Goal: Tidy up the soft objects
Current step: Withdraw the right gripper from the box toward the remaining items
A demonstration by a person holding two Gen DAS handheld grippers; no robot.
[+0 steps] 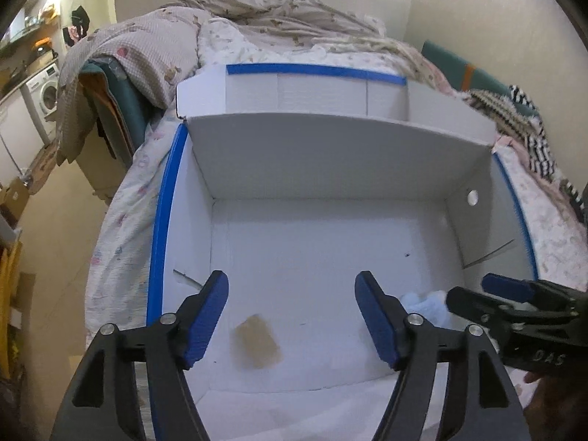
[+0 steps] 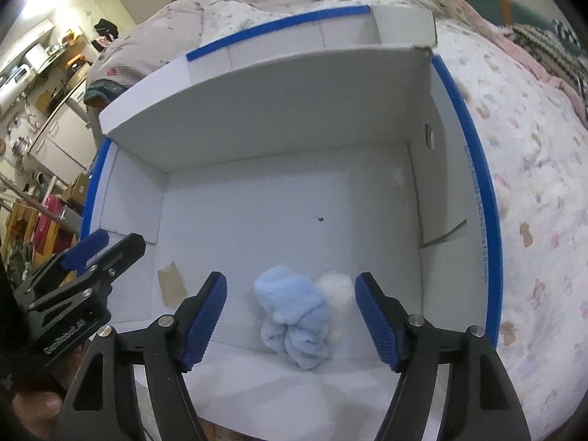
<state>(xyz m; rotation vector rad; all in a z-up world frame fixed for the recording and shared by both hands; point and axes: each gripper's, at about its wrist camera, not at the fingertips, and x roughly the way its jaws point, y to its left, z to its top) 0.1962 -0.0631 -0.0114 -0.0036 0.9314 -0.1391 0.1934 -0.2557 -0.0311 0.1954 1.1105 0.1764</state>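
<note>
Towel point(image 2: 294, 316), fluffy blue-white bundle, lies in box point(image 2: 279, 110); both grippers point(image 1: 292, 319) point(image 2: 290, 319) angle down, jaws open, empty.

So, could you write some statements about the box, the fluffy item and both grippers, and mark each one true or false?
1. The fluffy blue and white bundle lies on the floor of the white box. True.
2. The right gripper is clamped on the bundle. False: its jaws stand open, the pads off the bundle.
3. The left gripper holds nothing. True.
4. The box has red tape on its rim. False: the tape is blue.
5. The box sits on a bed with patterned bedding. True.
</note>
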